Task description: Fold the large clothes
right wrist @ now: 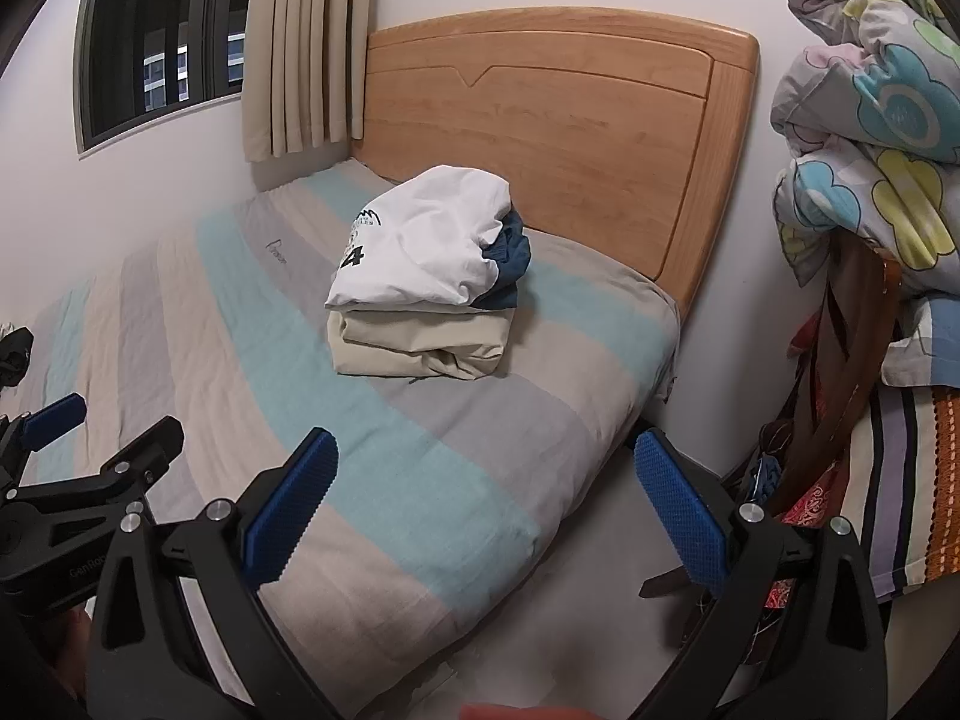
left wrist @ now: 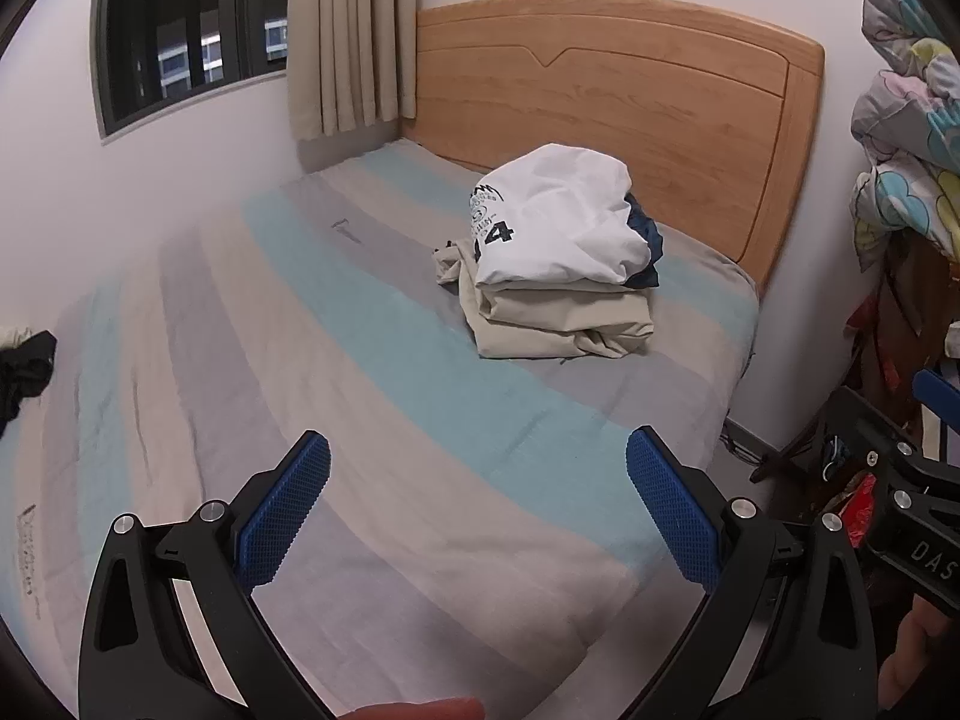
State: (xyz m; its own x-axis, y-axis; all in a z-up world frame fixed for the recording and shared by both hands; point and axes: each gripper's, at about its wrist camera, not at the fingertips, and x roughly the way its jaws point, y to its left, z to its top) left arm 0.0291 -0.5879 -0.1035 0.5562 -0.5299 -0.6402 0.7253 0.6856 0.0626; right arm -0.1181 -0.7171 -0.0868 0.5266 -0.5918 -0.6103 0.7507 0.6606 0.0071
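Striped in grey, beige and pale blue, the bed (left wrist: 372,372) carries a stack of folded clothes (left wrist: 558,258) near the wooden headboard (left wrist: 630,96). A white shirt (left wrist: 558,216) with dark print lies on top, something dark blue (left wrist: 645,240) peeks out behind it, and a folded beige garment (left wrist: 558,324) sits underneath. A dark garment (left wrist: 24,372) lies crumpled at the bed's far left edge. The left gripper (left wrist: 478,492) and right gripper (right wrist: 486,492) hover above the bed, jaws spread wide, holding nothing.
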